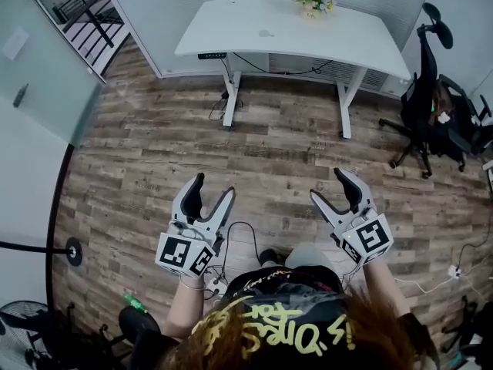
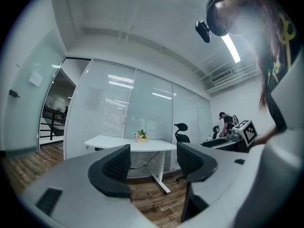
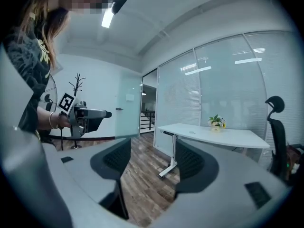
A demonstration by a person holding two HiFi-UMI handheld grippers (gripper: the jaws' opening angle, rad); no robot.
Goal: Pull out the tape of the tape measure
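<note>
Hovering, jaws apart: left gripper (image 1: 215, 185), right gripper (image 1: 326, 183); yellow shirt lettering (image 1: 269, 326) unreadable.

The one thing that may be the tape measure is a small grey spot (image 1: 266, 32) on the white desk (image 1: 347, 41). It lies on the desk top, a bit left of the desk's middle, and nothing touches it. It is too small for you to tell its shape, or if any tape is out. Your left gripper (image 1: 214, 185) and your right gripper (image 1: 324, 182) are both well apart from the desk, on your side of it, and they point toward it. Each one has its jaws wide apart, with nothing between them.
</note>
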